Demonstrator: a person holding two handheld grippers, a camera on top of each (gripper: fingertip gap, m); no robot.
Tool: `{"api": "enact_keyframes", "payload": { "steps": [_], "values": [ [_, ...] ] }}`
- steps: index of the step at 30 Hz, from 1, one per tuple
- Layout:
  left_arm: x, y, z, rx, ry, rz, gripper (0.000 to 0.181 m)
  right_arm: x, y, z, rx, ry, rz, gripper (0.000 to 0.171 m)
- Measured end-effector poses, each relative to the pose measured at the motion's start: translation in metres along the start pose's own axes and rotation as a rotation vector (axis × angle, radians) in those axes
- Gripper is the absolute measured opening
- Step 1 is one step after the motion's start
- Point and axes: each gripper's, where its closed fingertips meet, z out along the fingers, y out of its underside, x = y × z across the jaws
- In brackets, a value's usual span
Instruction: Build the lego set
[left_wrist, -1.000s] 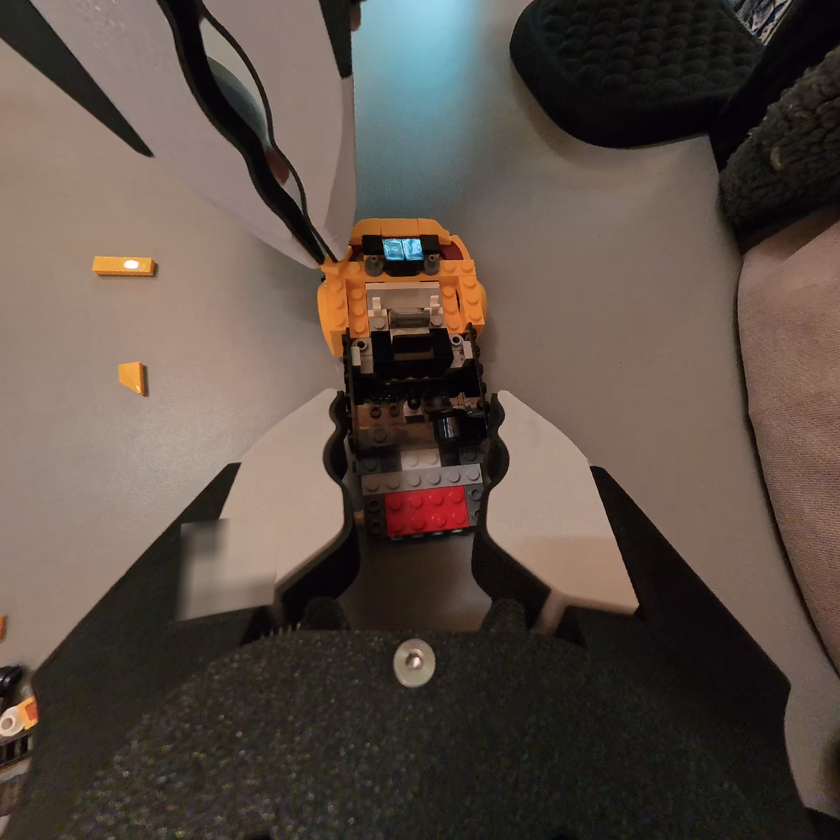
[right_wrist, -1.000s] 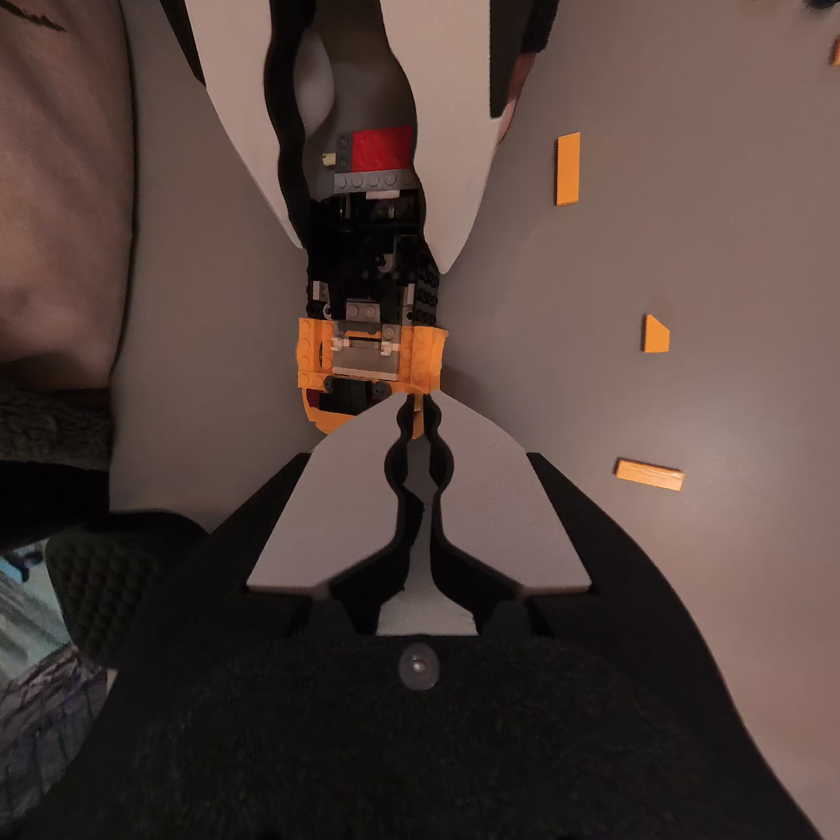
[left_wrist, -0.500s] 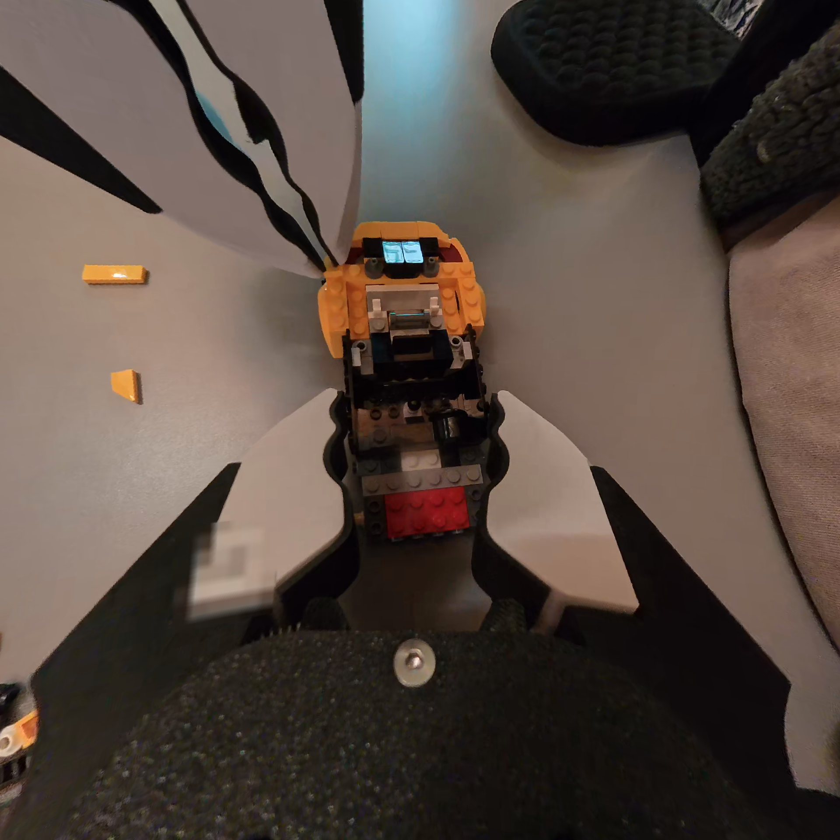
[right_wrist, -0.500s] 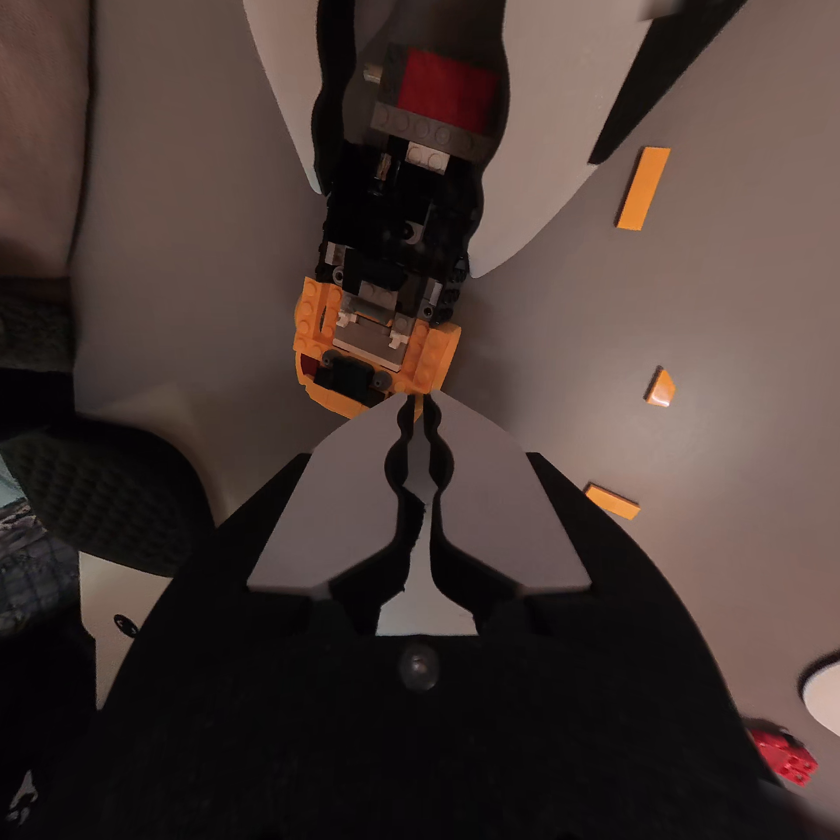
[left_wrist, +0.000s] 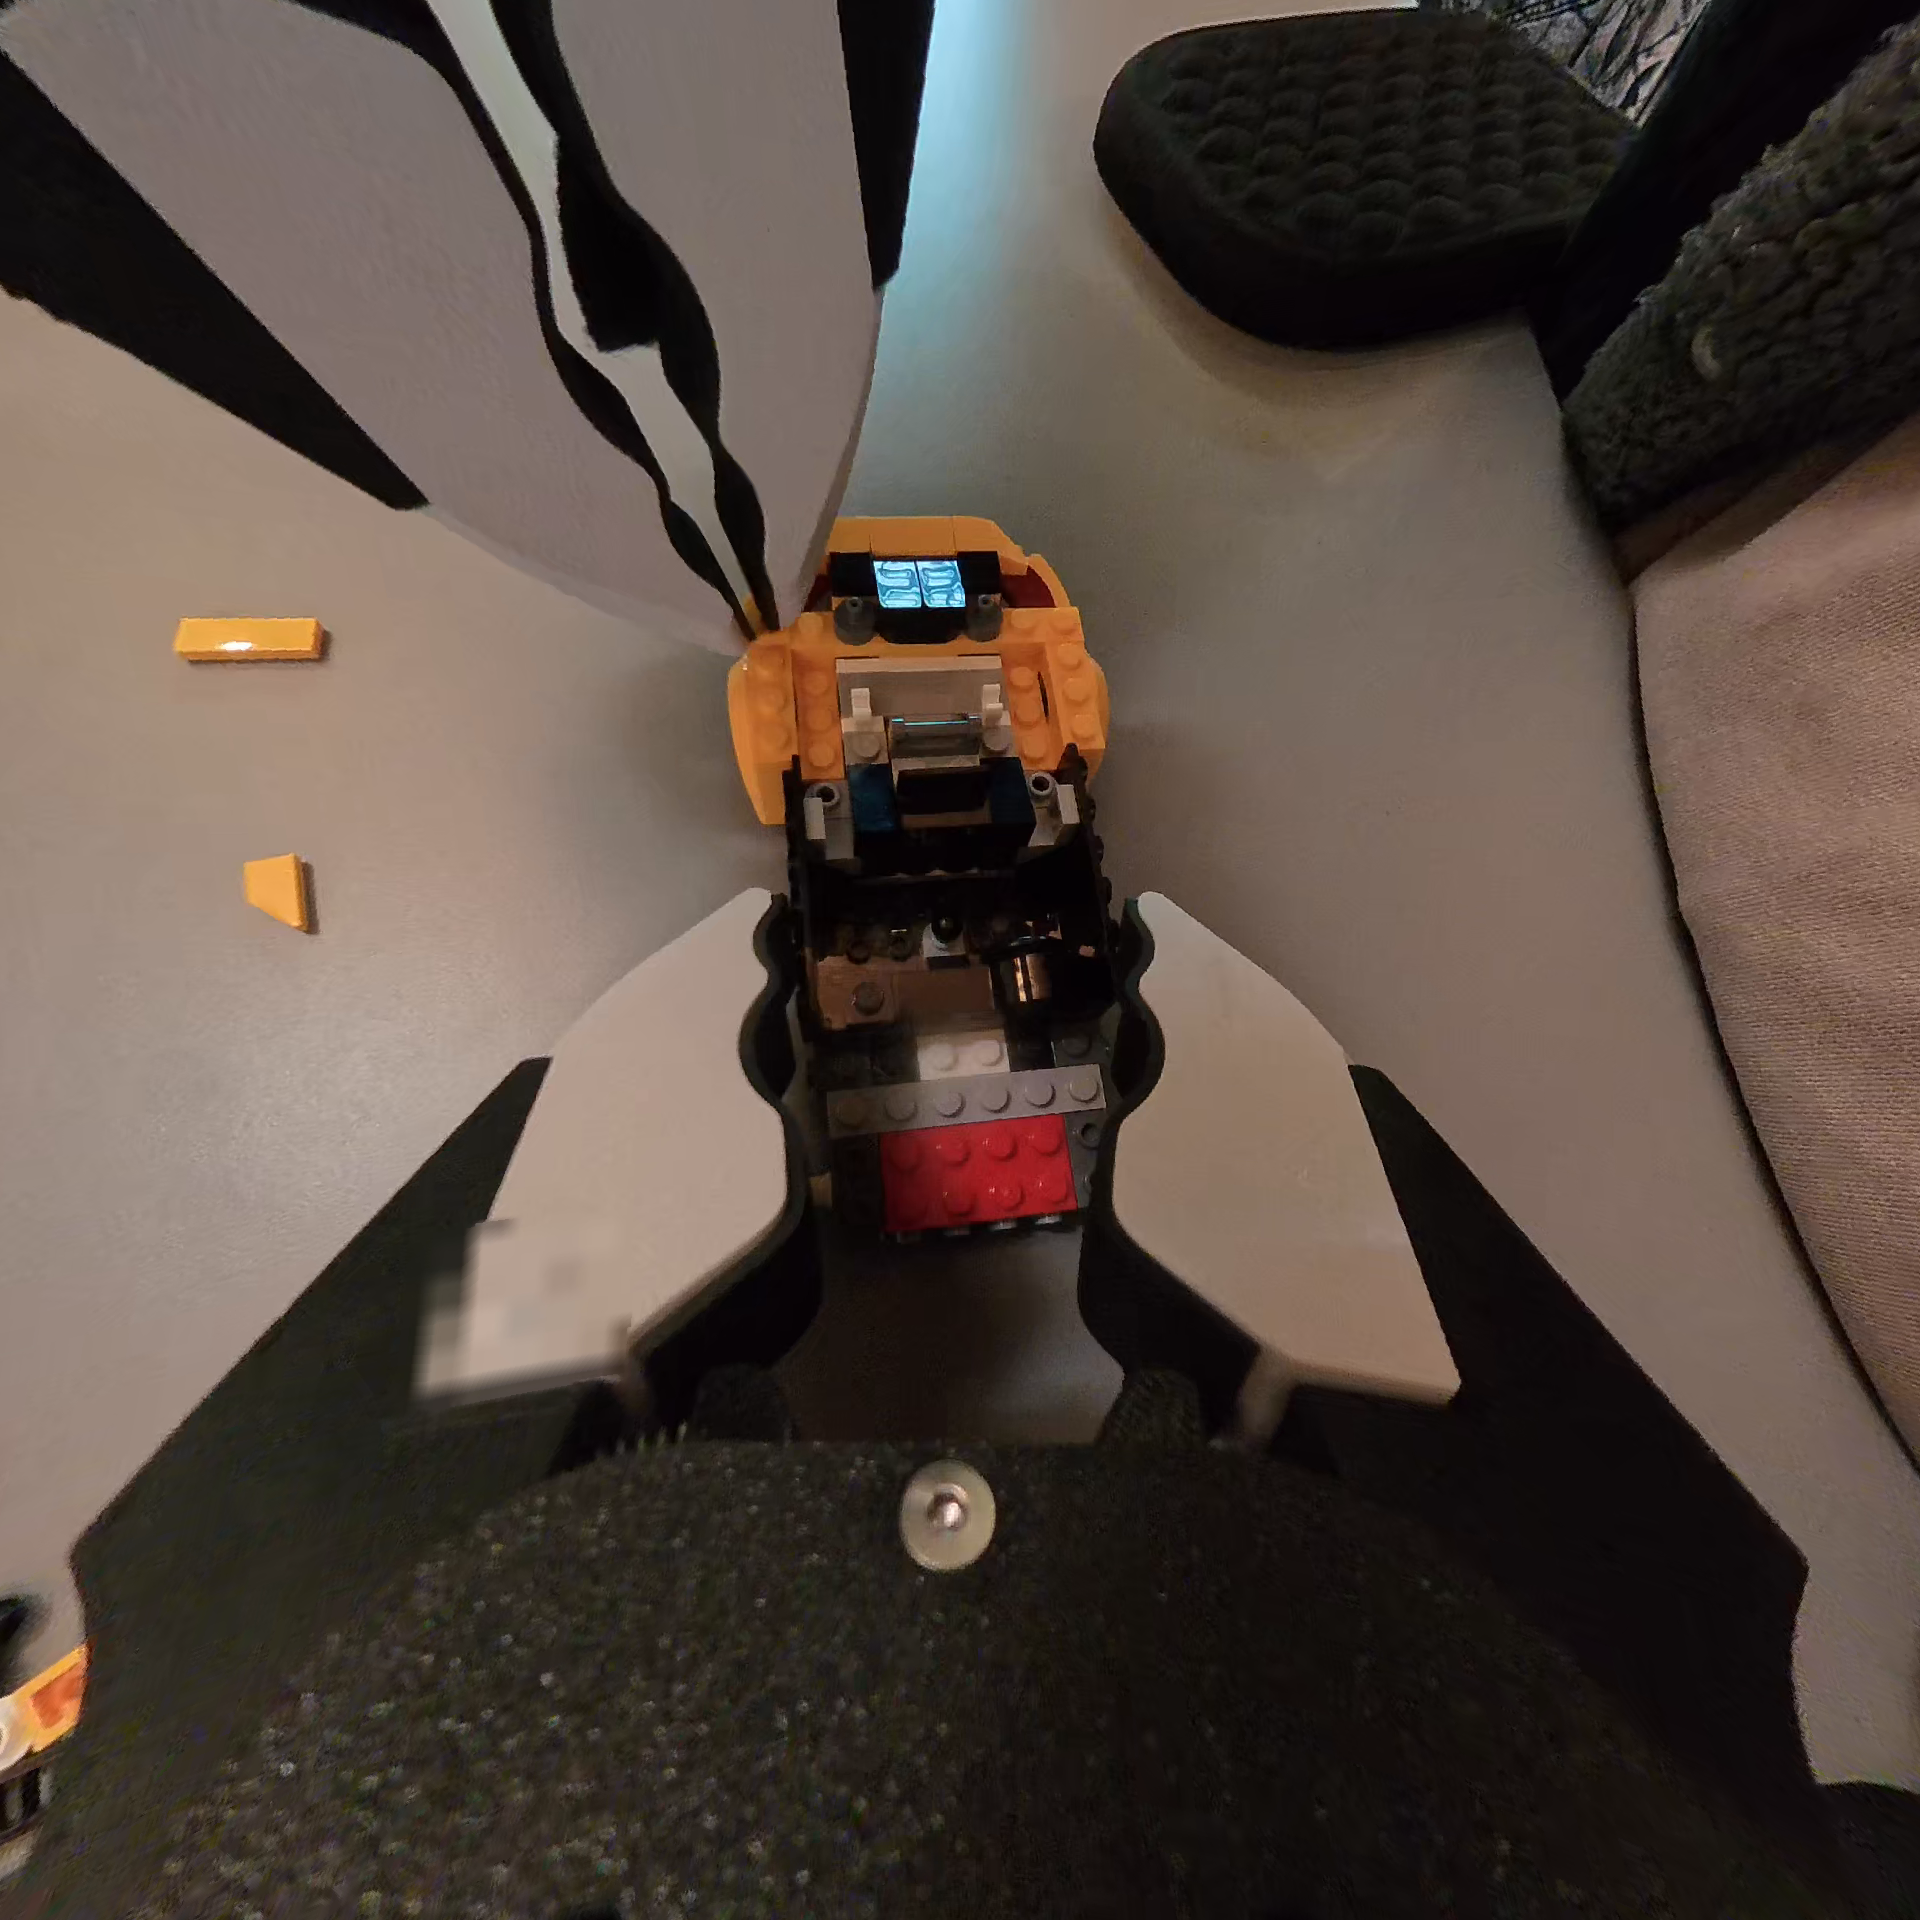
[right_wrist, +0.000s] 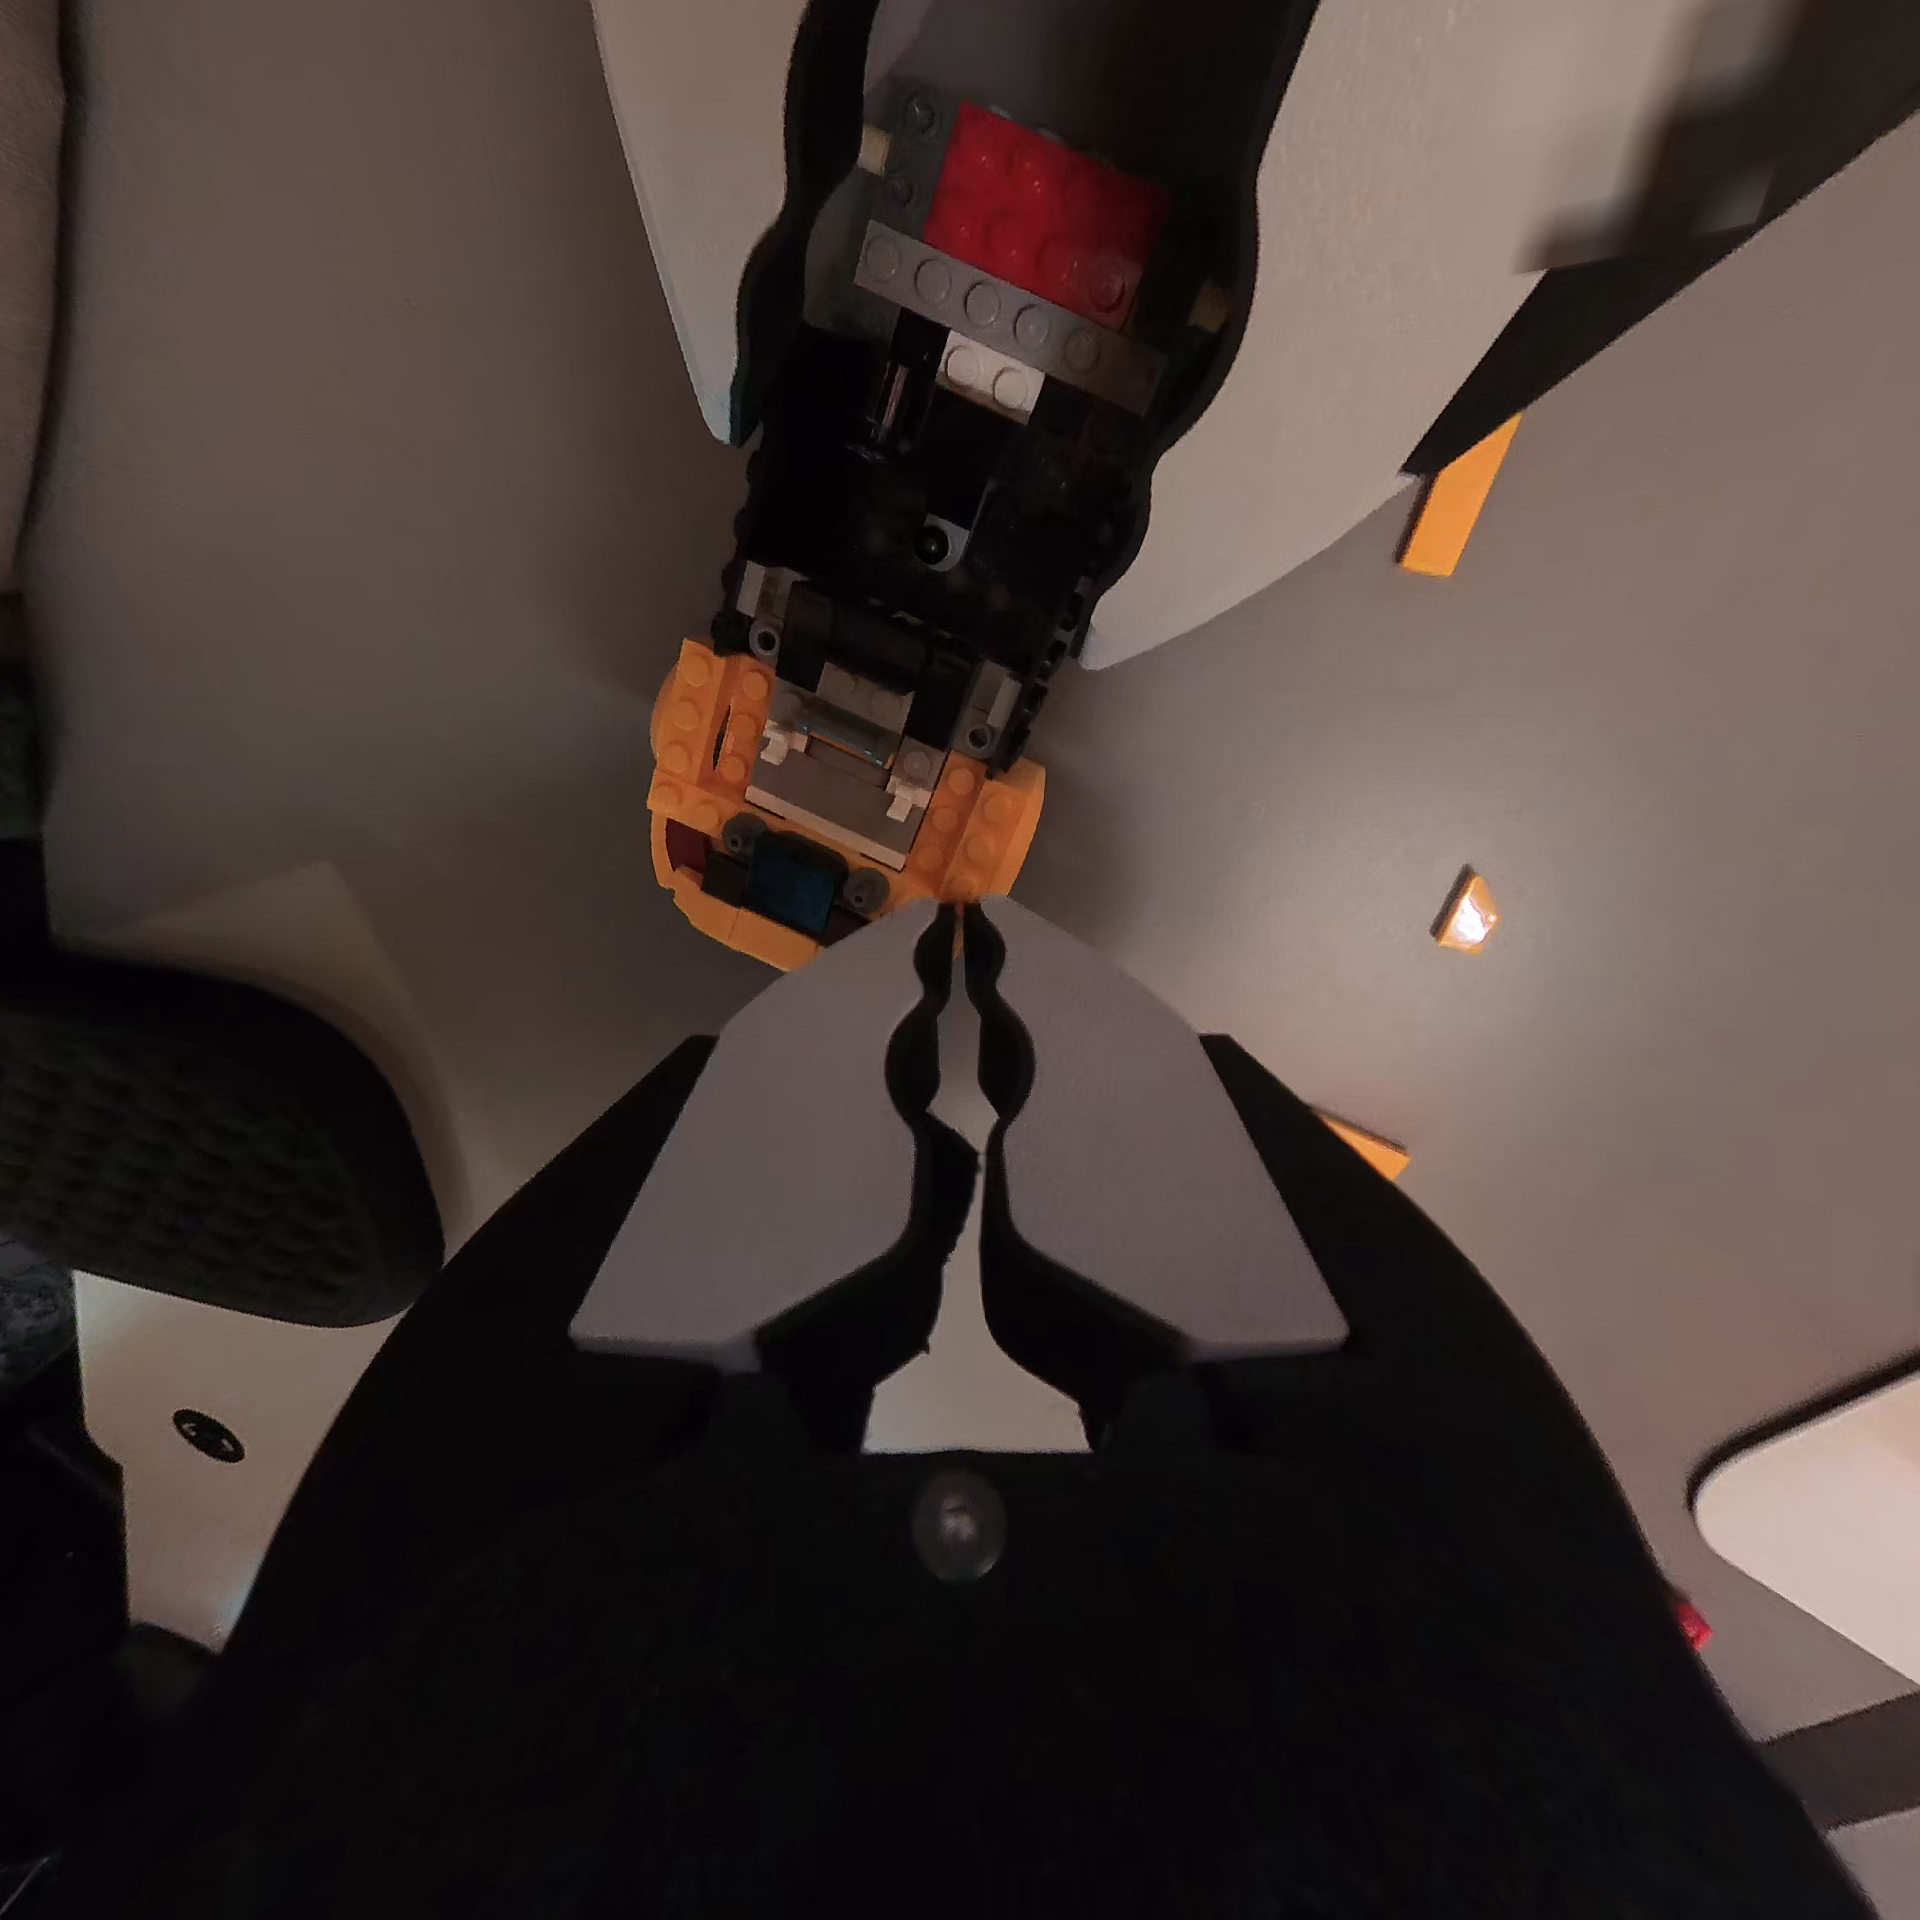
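A partly built lego car (left_wrist: 940, 831), with an orange front, a black middle and a red brick at the rear, lies on the grey table. My left gripper (left_wrist: 945, 925) is shut on its black middle, one finger on each side. My right gripper (right_wrist: 951, 912) is shut, and its tips press against the orange front corner of the car (right_wrist: 831, 800). It reaches in from the upper left in the left wrist view (left_wrist: 764, 613). I cannot tell whether anything thin sits between its tips.
An orange tile (left_wrist: 247, 637) and an orange wedge (left_wrist: 278, 891) lie loose left of the car; the right wrist view shows them (right_wrist: 1449, 509) (right_wrist: 1468, 914) plus another tile (right_wrist: 1361, 1153). A black mesh pad (left_wrist: 1351, 166) and a beige cushion (left_wrist: 1797, 935) lie at the far right. The gap from one gripper's tips to the other's is roughly 6 cm. The orange tile (left_wrist: 247, 637) sits 10 cm or so from the ends of my right fingers.
My right gripper has swung round the car's front and come closer, and its jaws have closed tighter. My left gripper keeps its hold on the car.
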Motion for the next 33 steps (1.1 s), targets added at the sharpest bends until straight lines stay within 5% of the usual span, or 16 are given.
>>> {"api": "enact_keyframes", "payload": {
  "steps": [11,21,33],
  "values": [
    [0.0,0.0,0.0,-0.001,-0.006,0.01,0.059,0.003,-0.004,-0.008,0.079,0.043,0.004,0.002],
    [0.0,0.0,0.0,0.003,-0.006,0.013,0.058,0.016,0.003,-0.038,0.382,0.185,0.192,0.007],
    [0.002,0.001,-0.001,-0.008,-0.017,0.041,0.06,0.012,0.027,-0.023,0.627,0.295,0.407,0.01]
  ]
}}
